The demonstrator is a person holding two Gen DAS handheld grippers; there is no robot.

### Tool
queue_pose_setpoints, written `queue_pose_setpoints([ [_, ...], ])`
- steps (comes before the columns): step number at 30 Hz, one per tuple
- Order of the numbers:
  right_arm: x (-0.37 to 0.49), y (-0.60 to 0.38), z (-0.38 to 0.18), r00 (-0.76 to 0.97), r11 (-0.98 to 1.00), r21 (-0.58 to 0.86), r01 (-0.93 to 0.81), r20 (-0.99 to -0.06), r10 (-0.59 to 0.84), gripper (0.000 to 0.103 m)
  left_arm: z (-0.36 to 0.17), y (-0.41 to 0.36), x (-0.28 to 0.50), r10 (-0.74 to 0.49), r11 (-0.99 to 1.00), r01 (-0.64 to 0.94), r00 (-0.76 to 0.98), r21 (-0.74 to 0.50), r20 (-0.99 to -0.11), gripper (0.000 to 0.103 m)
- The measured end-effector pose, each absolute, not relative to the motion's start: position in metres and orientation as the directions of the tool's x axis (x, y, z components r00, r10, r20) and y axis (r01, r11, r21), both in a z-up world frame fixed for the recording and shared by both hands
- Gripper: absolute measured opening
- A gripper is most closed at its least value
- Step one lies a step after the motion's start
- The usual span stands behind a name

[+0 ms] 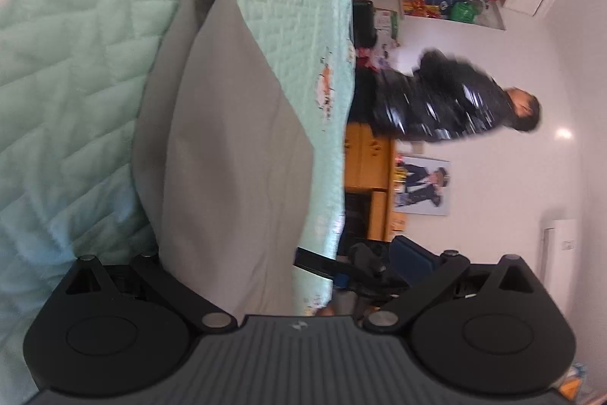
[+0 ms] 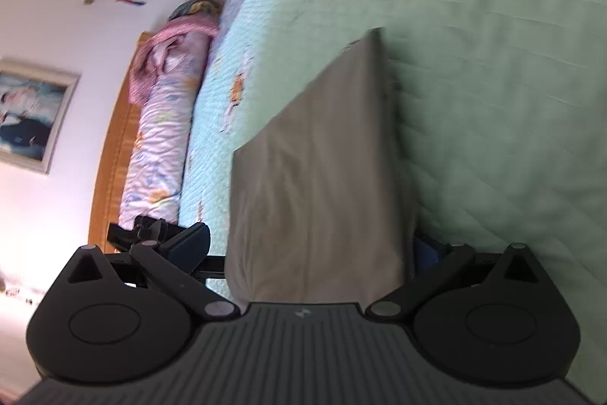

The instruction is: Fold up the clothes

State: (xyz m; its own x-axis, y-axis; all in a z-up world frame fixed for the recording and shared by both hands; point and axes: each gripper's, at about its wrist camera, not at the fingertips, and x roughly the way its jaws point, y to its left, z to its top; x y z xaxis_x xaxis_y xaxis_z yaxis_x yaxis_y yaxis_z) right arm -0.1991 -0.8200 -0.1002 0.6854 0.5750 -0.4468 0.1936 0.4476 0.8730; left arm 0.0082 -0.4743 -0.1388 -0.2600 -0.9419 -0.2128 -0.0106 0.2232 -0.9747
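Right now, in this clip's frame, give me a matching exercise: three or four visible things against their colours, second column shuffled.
Things:
1. folded cloth
2. quilted bedspread
3. headboard
4. bystander's jacket

Colours:
A. orange-brown wood
B. shiny black
C. grey
D. pale mint green

Pairs: 1-C, 2-D, 3-A, 4-B

We are in a home bedroom: a quilted green bedspread (image 2: 493, 63) fills our view, a wooden headboard (image 2: 110, 154) at nine o'clock, framed picture (image 2: 30, 116) beyond.
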Motion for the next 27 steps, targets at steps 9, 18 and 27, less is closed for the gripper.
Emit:
queue_pose_setpoints([
  [9, -0.202, -0.824, -0.103, 0.712, 0.42, 0.899, 0.124, -0.376, 0.593, 0.087, -0.13, -0.482, -0.003, -0.94, 0.196, 0.066, -0.27, -0.978, -0.207, 0.097],
  [18, -0.211, -0.82, -0.106, 0.741, 0.449, 0.878, 0.163, -0.41, 0.532, 0.024, -0.121, -0.458, -0.029, -0.897, 0.392, 0.138, -0.164, -0.909, -0.411, 0.026],
  [27, -0.237, -0.811, -0.098, 0.828, 0.374, 0.918, 0.129, -0.307, 0.47, 0.013, -0.069, -0.461, -0.059, -0.916, 0.356, 0.203, -0.119, -0.912, -0.384, 0.018],
])
